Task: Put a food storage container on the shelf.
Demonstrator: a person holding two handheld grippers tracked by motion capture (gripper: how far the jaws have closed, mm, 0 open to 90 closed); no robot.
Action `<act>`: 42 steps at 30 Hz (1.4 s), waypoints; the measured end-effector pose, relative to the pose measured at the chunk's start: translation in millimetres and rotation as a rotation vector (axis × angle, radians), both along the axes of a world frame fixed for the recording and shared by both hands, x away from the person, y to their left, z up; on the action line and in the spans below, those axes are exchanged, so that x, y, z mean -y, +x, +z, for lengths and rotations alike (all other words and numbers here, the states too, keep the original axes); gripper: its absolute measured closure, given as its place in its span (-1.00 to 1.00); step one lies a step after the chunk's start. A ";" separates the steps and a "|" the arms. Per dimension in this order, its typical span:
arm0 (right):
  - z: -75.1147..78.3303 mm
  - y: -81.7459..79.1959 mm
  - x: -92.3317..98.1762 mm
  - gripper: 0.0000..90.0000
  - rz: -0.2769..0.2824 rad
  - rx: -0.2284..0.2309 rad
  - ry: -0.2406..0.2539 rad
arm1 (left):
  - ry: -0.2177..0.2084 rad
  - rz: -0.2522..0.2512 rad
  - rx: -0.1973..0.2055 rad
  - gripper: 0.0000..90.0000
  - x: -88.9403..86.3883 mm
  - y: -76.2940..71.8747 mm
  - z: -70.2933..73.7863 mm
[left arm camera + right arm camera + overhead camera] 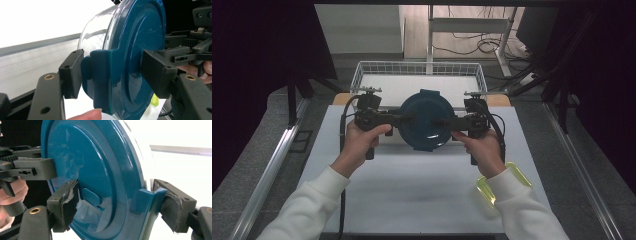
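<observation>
**Two-grip carry: keep it level**

Left gripper (408, 118) and right gripper (439, 121) each clamp a latch side of the lidded bowl (426, 120), jaws part-open around it. Bowl hangs above table (412, 190), near basket (362, 70). Match both hands' pace; squeeze evenly, no twisting.

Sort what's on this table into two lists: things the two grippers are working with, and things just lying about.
In the job:
- round container with the blue lid, held at its rim clips
- left gripper, shut on one side clip
- right gripper, shut on the opposite clip

Lying about:
- white wire basket behind the container
- yellow-green lid by the right sleeve
- white mat
</observation>
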State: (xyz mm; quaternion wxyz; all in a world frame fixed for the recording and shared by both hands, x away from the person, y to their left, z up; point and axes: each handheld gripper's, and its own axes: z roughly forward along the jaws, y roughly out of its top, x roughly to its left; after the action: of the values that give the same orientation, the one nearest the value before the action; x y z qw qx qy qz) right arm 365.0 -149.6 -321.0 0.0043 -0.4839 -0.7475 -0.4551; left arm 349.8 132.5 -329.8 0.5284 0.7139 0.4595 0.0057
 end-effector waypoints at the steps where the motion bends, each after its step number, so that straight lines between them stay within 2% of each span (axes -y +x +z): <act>1: 1.0 0.7 0.0 -0.50 0.000 0.000 -0.001 | -0.003 0.000 0.001 -0.17 0.2 0.6 0.6; 28: 17.1 22.0 -2.7 -0.50 -0.004 0.016 -0.010 | -0.001 -0.007 -0.002 -0.17 -2.5 25.0 16.1; 42: 35.0 47.6 -5.5 -0.49 0.004 0.025 -0.002 | -0.008 0.004 0.001 -0.17 -6.8 49.6 34.4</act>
State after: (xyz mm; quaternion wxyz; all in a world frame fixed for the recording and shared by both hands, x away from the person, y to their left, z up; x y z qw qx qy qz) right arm 412.6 -144.1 -286.0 -0.0045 -0.4768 -0.7490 -0.4600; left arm 399.4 139.3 -295.4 0.5316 0.7108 0.4606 0.0052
